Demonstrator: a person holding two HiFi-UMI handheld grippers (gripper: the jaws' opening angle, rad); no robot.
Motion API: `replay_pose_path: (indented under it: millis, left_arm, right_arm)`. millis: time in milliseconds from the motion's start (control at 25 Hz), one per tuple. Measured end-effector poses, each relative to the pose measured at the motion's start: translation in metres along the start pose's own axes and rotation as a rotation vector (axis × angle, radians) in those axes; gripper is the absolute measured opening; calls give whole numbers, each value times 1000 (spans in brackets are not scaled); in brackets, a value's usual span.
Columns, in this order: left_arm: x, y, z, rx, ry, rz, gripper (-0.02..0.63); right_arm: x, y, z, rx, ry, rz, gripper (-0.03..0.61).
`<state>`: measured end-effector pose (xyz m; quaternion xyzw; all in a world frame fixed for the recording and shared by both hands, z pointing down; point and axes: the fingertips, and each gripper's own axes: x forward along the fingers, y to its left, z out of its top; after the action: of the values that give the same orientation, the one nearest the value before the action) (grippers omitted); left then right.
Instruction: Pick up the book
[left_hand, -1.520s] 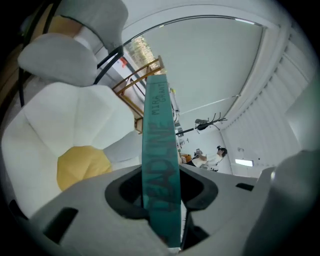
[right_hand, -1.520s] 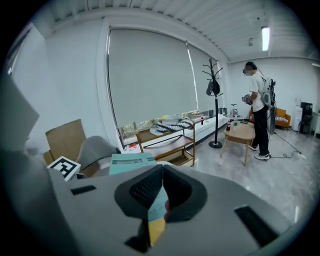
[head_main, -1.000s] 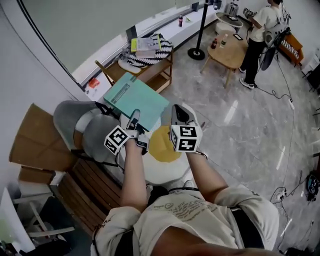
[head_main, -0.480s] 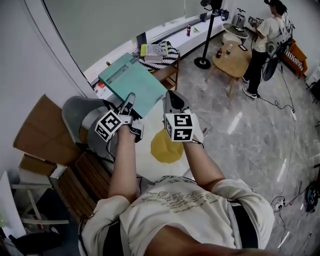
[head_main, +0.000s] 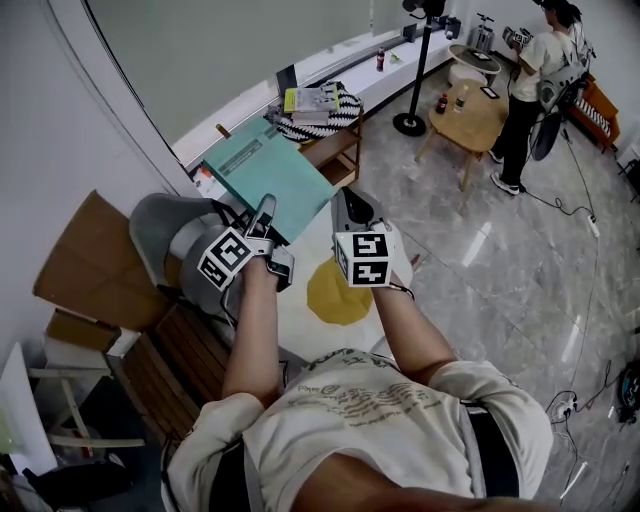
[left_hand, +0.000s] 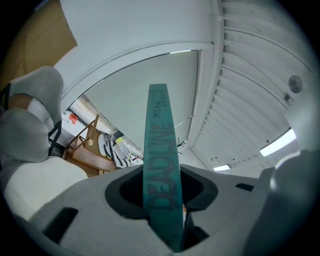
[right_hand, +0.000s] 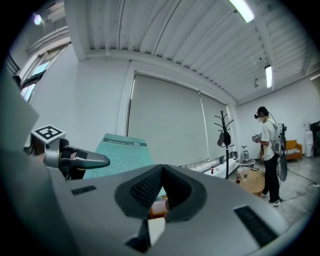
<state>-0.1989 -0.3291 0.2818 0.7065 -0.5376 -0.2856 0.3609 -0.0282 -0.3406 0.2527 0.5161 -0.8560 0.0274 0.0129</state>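
The teal book hangs in the air above the grey chair, its cover tilted toward the window wall. My left gripper is shut on the book's near edge. In the left gripper view the printed spine stands upright between the jaws of the left gripper. My right gripper is level beside the book, just right of it, with jaws together and nothing in them. From the right gripper view the book's cover and the left gripper show to the left of the right gripper.
A wooden side table with a striped cloth and books stands beyond the book. A yellow and white cushion lies below my hands. Cardboard leans at the left. A person, a round table and a pole stand are at back right.
Both grippers have risen with the book, which now sits higher against the window wall. Over the last half second they have barely moved.
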Motion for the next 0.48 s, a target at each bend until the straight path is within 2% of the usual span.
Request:
replay_pose_path:
  millis: [240,480]
  left_arm:
    - [2,-7,-7,9,5,-24,164]
    - [9,-6,5,-2,-7,-37,164]
  right_arm:
    - [-3,-4,-2,7,-4,-1,26]
    - [12,0,6,2,-6,11,26]
